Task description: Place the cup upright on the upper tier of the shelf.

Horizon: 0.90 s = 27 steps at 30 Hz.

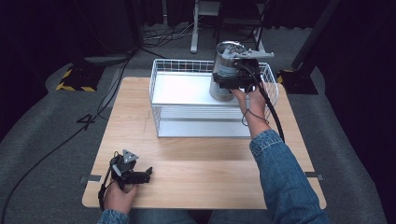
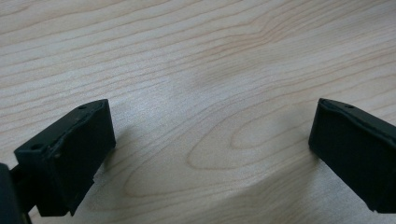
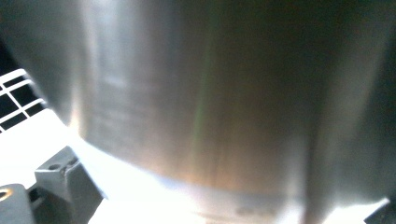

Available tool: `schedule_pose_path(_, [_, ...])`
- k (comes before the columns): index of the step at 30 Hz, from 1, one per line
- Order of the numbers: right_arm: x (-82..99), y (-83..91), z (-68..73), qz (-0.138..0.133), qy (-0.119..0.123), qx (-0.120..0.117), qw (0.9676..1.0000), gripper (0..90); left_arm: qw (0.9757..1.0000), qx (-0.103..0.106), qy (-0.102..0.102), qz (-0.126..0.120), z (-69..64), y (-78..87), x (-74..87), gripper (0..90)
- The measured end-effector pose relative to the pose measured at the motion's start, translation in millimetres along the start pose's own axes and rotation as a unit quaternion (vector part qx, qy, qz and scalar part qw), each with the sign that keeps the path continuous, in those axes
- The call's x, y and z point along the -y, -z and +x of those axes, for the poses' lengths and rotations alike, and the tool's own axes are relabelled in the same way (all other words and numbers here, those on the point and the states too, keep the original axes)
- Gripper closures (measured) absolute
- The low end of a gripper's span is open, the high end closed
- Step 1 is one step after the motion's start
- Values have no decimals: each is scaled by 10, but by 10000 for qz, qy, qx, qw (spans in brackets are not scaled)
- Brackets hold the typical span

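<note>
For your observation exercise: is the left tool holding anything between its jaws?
No: the left tool has its jaws spread wide over bare wooden table.

Bare bench [image 1: 196, 163] in front of white wire basket [image 1: 161, 100], metal canister [image 1: 223, 70] blocking basket's right end, its left shelf unoccupied

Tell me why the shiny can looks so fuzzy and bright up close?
In the right gripper view the metal can sits too near the camera, so it blurs, and white glare washes out the bottom. In the high view the can looks sharper; the room beyond is dark.
</note>
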State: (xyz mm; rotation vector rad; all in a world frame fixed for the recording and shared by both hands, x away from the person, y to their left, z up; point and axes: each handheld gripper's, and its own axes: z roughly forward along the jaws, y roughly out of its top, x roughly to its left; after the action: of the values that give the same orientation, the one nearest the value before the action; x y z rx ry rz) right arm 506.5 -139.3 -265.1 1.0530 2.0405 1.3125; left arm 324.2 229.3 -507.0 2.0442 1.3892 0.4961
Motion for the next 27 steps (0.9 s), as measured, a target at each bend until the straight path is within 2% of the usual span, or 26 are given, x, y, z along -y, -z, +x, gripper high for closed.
schedule_pose_path(4, [2,-2,0,-54,24,-10,10000,8,10000,-4,-1,3,0,1,0,7])
schedule_pose_path(6, [-7,14,22,-171,100,142,9997,0,10000,-6,1,3,-1,1,0,7])
schedule_pose_path(7, [-9,33,50,-314,163,254,9990,0,10000,-1,2,-1,0,0,1,7])
schedule_pose_path(9, [-19,62,81,-481,257,339,9979,0,10000,-6,1,2,-1,1,0,7])
schedule_pose_path(13, [-16,101,67,-495,211,243,9983,0,10000,-3,-5,-2,0,1,2,7])
schedule_pose_path(19, [41,286,-7,-665,45,66,9978,0,10000,-3,3,-2,-1,1,1,7])
schedule_pose_path(23, [76,471,-34,-736,49,-88,9972,0,10000,-3,12,7,0,-2,-4,7])
schedule_pose_path(25, [77,502,-34,-751,68,-102,9971,0,10000,5,-15,13,5,-3,-6,7])
schedule_pose_path(26, [77,604,-23,-798,113,-180,9966,0,10000,8,-4,6,5,-6,-9,7])
schedule_pose_path(27, [77,604,-23,-798,113,-180,9966,0,10000,8,-4,6,5,-6,-9,6])
